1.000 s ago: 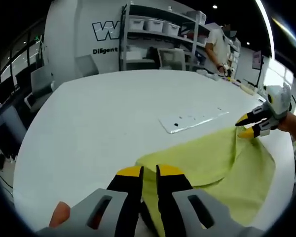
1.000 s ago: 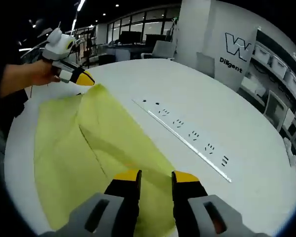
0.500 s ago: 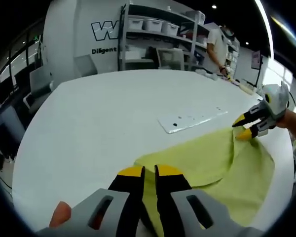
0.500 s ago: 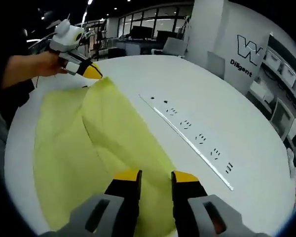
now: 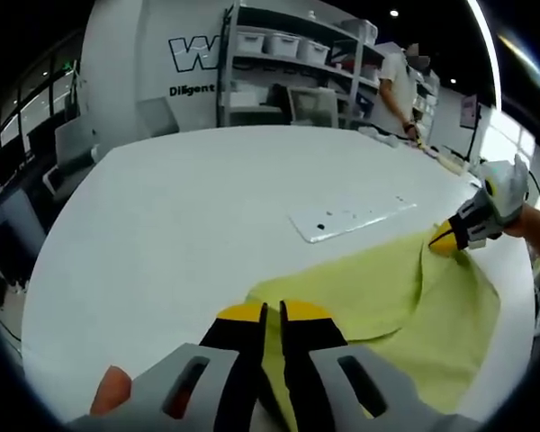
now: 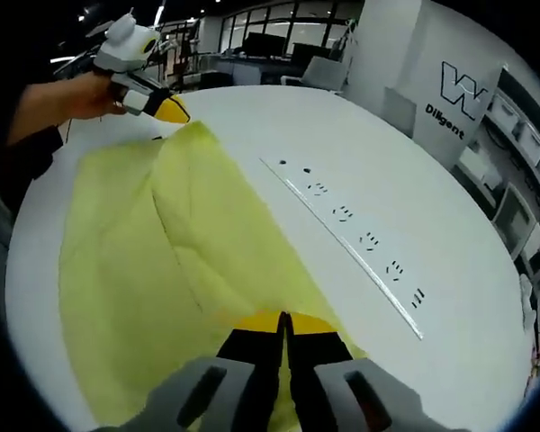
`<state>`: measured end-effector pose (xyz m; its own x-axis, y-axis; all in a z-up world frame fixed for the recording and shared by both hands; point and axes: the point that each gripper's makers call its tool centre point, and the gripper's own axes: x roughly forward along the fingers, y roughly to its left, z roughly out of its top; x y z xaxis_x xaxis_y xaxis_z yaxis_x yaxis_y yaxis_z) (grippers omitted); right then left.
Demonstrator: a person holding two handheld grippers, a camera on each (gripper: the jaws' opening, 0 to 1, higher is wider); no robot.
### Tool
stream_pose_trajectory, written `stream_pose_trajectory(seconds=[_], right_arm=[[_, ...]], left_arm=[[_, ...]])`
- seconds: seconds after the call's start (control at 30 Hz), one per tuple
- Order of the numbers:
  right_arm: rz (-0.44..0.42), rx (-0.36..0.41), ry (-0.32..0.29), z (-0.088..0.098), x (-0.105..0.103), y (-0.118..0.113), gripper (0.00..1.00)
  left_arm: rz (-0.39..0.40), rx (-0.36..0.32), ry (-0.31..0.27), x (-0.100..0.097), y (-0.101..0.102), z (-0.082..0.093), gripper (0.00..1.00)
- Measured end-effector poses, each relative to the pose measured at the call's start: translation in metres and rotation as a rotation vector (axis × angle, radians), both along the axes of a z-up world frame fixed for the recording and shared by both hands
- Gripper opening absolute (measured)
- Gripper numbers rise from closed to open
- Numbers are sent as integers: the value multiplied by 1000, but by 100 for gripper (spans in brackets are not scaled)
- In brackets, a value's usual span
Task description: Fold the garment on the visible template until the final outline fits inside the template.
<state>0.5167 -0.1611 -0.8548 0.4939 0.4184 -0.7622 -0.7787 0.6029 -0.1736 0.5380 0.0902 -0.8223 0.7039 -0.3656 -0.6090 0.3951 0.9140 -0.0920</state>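
Garment (image 6: 153, 270): a pale yellow-green cloth lying on the white worktop (image 5: 189, 207), beside the long flat socket strip (image 6: 351, 243) set into the worktop and touching none of it that I can see. I judge the fold as barely begun. The cloth is spread wide with 1 long crease running down it and 1 raised ridge, and I cannot make out any template outline around it, so I cannot say how the outline compares. What seems done is the grasp at both ends; what is left is carrying an edge over, laying it flat, and probably further folds. My left tool (image 5: 272, 313) has its yellow tips pressed together on the near edge of the cloth, and in the right gripper view it (image 6: 166, 108) pinches the far corner, lifted slightly. My right tool (image 6: 283, 319) is likewise closed on the cloth's edge, and in the left gripper view it (image 5: 443, 240) grips the far corner near the strip. Compared with 1 second ago, both pairs of jaws, then apart with a gap over the cloth, have come together on it. The cloth itself lies about as it did. A person (image 5: 400, 85) stands at the shelves behind.
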Motion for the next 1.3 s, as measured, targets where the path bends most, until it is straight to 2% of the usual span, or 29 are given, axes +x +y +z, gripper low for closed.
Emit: stream_pose_trajectory(seconds=[0.07,0.2,0.33,0.57,0.77,0.93,1.1,1.13,1.2,1.3], right_arm=[[19,13,-13,3,1,5,10],[40,-9,-18,0,5,10,11],[61,-11,-6,-7,4,12,18],[30,27,37,-9,1,12,7],[31,-5,10,-8,-1,11,0],[15,-2,-25,-1,2,5,0],[12,2,-33,4,1,2,0],[-9,-14,-59,8,5,-3,0],[-38,-36,-71,10,9,-18,2],[-93,-21,-72,10,9,-30,2]], left_arm=[[1,-1,1,0,0,0,3],[3,-5,10,-2,0,-1,3],[-7,-1,13,-3,-1,-1,2],[4,-11,9,-1,1,1,2],[-1,4,16,-3,2,-2,2],[-3,7,29,-5,0,-6,1],[-4,-1,24,-4,-3,-6,1],[-5,-1,22,-4,-4,-5,1],[-6,0,22,-4,-4,-5,1],[-7,0,21,-4,-4,-5,1]])
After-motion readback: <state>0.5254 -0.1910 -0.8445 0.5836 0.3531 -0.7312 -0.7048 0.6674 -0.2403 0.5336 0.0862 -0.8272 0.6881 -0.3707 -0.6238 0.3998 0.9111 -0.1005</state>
